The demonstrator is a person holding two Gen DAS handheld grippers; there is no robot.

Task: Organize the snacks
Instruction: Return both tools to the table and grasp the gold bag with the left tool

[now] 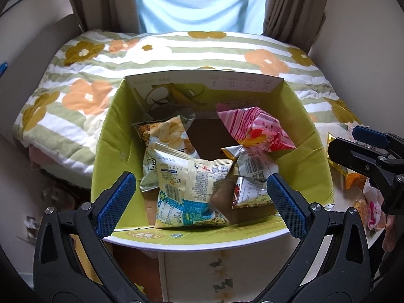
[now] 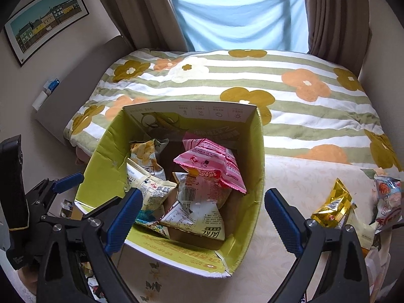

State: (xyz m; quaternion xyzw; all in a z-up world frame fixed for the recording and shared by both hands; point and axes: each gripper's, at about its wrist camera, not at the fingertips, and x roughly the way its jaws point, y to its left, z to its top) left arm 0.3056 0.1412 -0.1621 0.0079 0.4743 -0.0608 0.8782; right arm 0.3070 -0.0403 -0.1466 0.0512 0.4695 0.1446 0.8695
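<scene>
A green cardboard box (image 1: 111, 136) stands open on the table, also in the right wrist view (image 2: 255, 164). Inside lie several snack bags: a pale yellow and blue bag (image 1: 188, 189), a chips bag (image 1: 166, 133), a pink bag (image 1: 260, 128) (image 2: 209, 164) and a white bag (image 2: 199, 217). My left gripper (image 1: 202, 204) is open and empty above the box's near rim. My right gripper (image 2: 202, 222) is open and empty over the box's near right part. A gold bag (image 2: 333, 204) and a red-and-white bag (image 2: 388, 199) lie on the table to the right.
A bed with a striped floral blanket (image 2: 303, 116) lies behind the box. The table has a pale floral cloth (image 2: 285, 174). Curtains and a window are at the back. A framed picture (image 2: 48, 20) hangs on the left wall.
</scene>
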